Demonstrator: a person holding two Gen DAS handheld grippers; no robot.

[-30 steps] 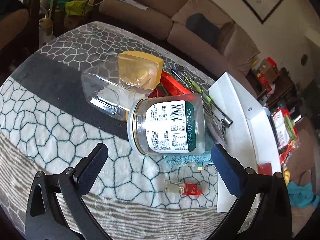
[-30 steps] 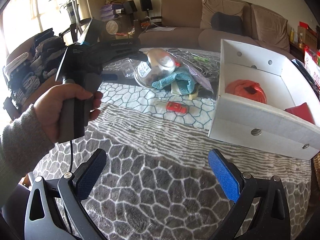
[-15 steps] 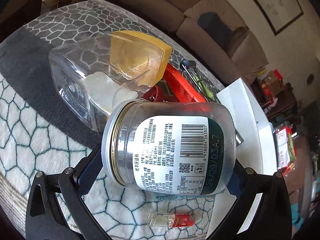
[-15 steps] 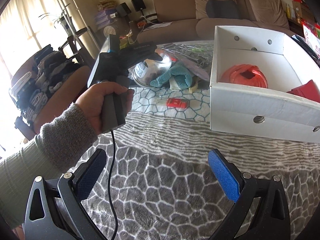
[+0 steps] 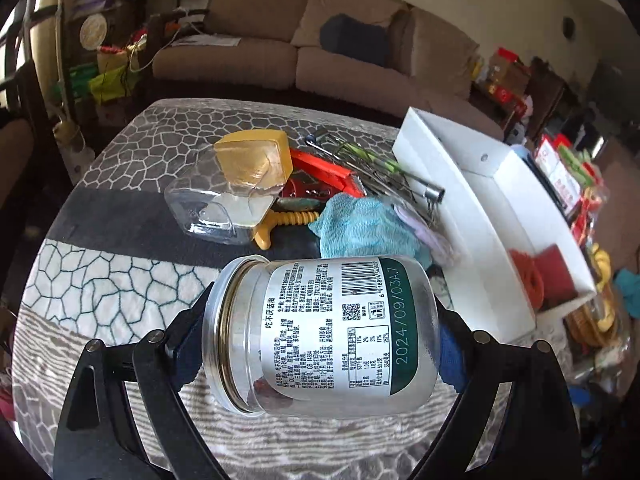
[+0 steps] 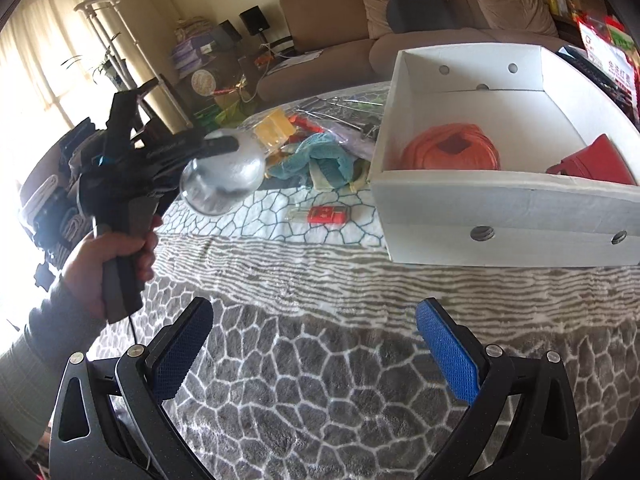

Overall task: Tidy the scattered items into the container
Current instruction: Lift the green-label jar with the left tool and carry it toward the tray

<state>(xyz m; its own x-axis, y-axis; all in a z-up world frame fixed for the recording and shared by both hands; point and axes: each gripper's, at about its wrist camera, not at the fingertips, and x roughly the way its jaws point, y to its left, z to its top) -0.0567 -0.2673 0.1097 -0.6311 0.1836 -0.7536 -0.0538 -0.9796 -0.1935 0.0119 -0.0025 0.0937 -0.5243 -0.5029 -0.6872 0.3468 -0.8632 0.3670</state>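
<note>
A clear glass jar (image 5: pixel 320 336) with a white and green label lies sideways between my left gripper's (image 5: pixel 322 332) blue pads, which are closing on it. It hangs lifted above the patterned tablecloth. In the right wrist view a hand holds that gripper and the jar (image 6: pixel 222 176) up at the left. The white box (image 6: pixel 500 216) stands on the right of the table with an orange-red bundle (image 6: pixel 450 152) and a red item (image 6: pixel 596 164) inside. My right gripper (image 6: pixel 314 344) is open with nothing between its fingers, low over the near cloth.
Loose items lie left of the box: a clear container with a yellow lid (image 5: pixel 240 184), a blue cloth (image 5: pixel 360 224), metal utensils (image 5: pixel 384 176) and a small red-capped vial (image 6: pixel 324 214). A sofa runs behind the table. Clutter stands at the far right.
My left gripper moved in around the jar, closed on it and lifted it off the table while rolling. The right gripper shifted a little sideways and stayed open.
</note>
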